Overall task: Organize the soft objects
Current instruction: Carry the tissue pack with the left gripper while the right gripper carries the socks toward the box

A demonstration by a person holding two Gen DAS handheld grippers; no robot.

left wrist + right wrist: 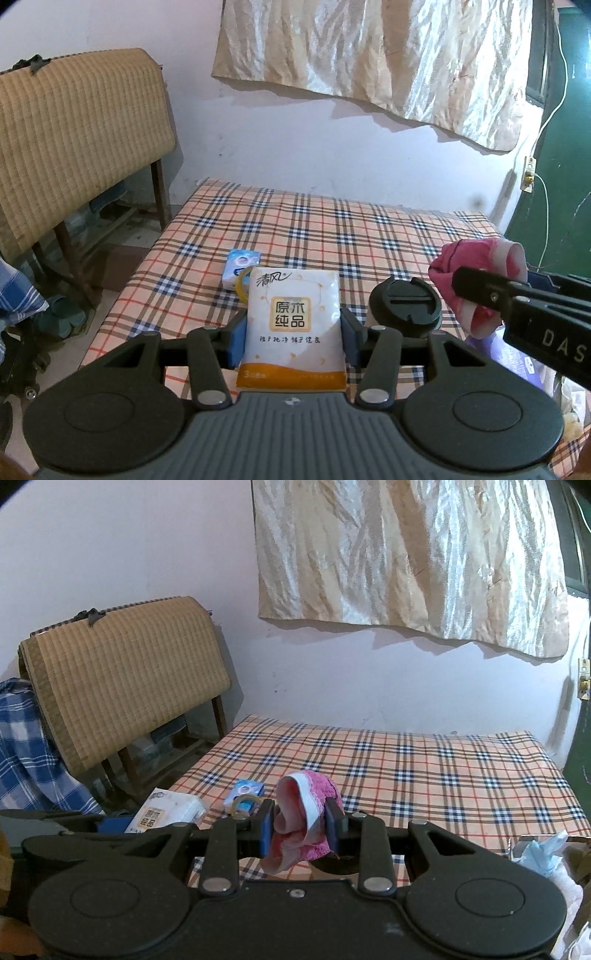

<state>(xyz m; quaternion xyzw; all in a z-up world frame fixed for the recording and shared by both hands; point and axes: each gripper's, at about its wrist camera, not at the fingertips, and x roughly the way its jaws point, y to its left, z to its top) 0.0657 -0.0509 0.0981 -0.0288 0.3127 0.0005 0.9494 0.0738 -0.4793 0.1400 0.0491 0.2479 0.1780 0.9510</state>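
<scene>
Two handheld grippers are raised above a bed covered in a peach, navy and red plaid sheet (pixel 369 236), and we see each one holding something soft. The left gripper (pixel 293 330) has its blue-padded fingers (pixel 239 341) pressed against both sides of a white and orange plastic pack of tissues (pixel 293 325), held upright and clear of the sheet. The right gripper (pixel 300 825) is clamped tight on a bunched pink cloth with a white band (pixel 301 812), which hangs between its pads, also off the sheet. From the left wrist view we see that cloth to the right of the tissue pack, near but apart. On the sheet near its left edge lie a small blue and white packet (pixel 242 267) and, touching it, a roll of clear tape (pixel 243 284). A round black disc (pixel 404 306) sits nearer the front edge. A rolled straw mat (pixel 122 679) rests on a wooden stand beyond the left edge.
</scene>
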